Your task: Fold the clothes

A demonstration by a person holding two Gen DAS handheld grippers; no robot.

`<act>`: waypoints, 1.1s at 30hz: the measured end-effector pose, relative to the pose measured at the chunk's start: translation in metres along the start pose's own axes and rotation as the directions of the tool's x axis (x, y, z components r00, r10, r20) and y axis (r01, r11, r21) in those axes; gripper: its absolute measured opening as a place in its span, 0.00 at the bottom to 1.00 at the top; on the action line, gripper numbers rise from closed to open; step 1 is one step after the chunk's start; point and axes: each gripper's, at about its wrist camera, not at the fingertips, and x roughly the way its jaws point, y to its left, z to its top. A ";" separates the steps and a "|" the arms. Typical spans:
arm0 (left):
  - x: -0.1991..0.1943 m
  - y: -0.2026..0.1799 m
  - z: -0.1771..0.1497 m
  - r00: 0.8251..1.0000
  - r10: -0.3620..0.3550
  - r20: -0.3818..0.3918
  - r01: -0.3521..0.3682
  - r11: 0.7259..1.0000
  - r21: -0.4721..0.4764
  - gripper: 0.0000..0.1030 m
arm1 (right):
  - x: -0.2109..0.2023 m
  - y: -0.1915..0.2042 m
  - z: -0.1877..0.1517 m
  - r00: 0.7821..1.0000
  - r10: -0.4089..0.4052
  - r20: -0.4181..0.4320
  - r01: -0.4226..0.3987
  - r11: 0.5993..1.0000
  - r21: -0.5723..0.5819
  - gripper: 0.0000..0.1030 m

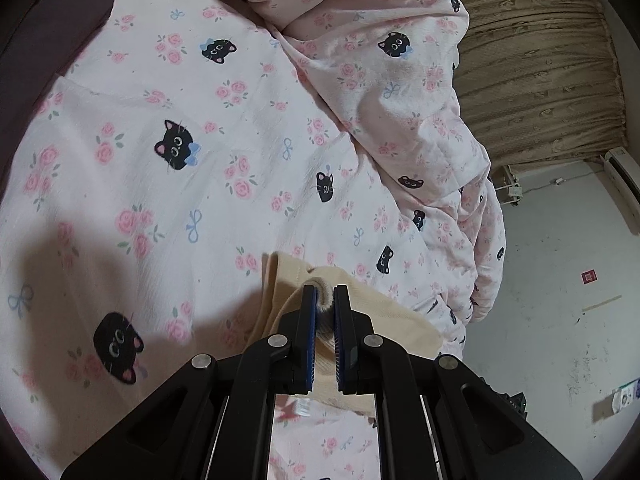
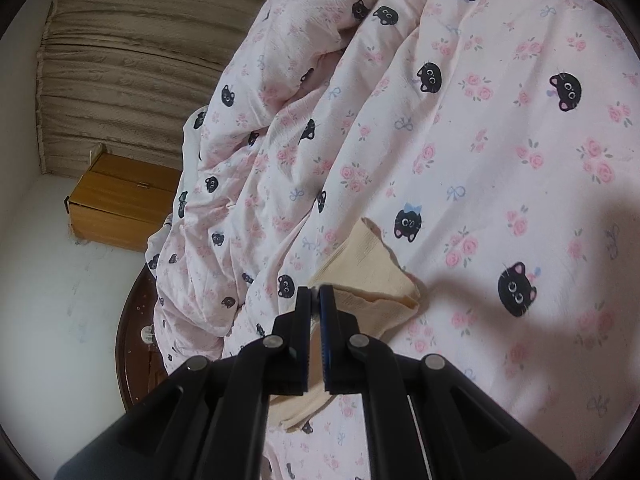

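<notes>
Left wrist view: the left gripper point(image 1: 325, 294) sits at the lower centre of the frame, pinching a rolled, thick edge of the beige garment point(image 1: 384, 316), which spreads just behind the fingertips over the pink cat-print bedding point(image 1: 168, 128). In the right wrist view the right gripper point(image 2: 314, 294) is pressed together on a thin edge of the same beige garment point(image 2: 372, 276), whose loose corner lies folded toward the centre right of the frame on the bedding point(image 2: 500, 120). A bunched duvet point(image 2: 256, 160) fills the upper centre, and a wooden cabinet point(image 2: 116, 200) stands at the left.

The right grip looks shallow, so the thin edge could slip out if the grippers pull apart too hard. The soft, rumpled bedding could also drag on the cloth and leave the fold crooked. If the two held edges travel unevenly, the corners would likely not meet.
</notes>
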 end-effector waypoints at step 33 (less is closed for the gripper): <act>0.006 0.030 0.018 0.995 -0.012 0.101 0.025 0.991 -0.128 0.19 | 0.093 0.010 0.049 0.958 -0.285 -0.036 0.280 0.954 -0.106 0.10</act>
